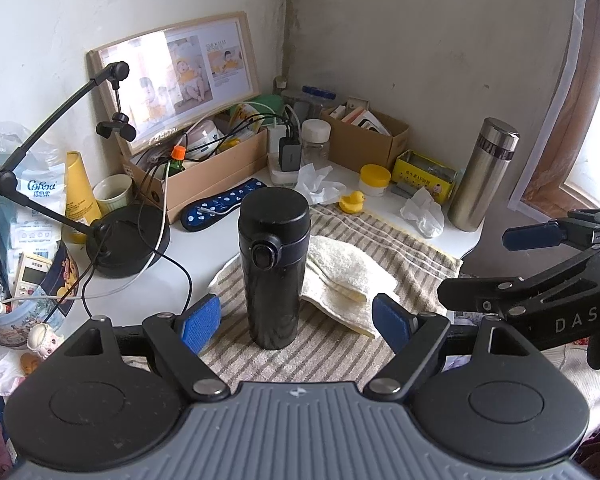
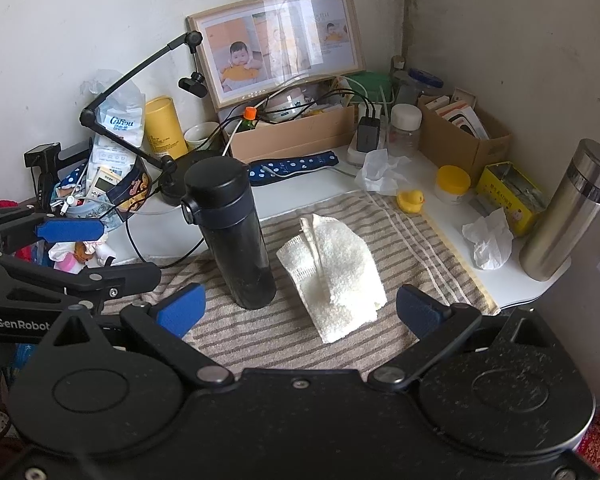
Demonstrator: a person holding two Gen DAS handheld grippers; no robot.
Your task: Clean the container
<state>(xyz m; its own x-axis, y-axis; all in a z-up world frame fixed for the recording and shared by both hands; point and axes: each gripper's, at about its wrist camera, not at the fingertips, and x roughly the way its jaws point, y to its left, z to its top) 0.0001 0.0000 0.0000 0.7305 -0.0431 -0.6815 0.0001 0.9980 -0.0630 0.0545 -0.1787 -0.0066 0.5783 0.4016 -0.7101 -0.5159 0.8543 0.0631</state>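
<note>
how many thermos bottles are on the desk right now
2. The black thermos stands upright on the striped towel, left of the folded white cloth. The steel thermos stands upright at the desk's right edge, beside the yellow tin. Clutter could hide others.

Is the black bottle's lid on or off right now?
On. The black bottle stands upright on the striped towel with its lid seated on top.

A black flask (image 1: 274,268) stands upright on the striped towel (image 1: 340,344), lid shut, its latch button facing out. Just beside it lies a folded cream washcloth (image 2: 334,276), flat and slightly rumpled.
</note>
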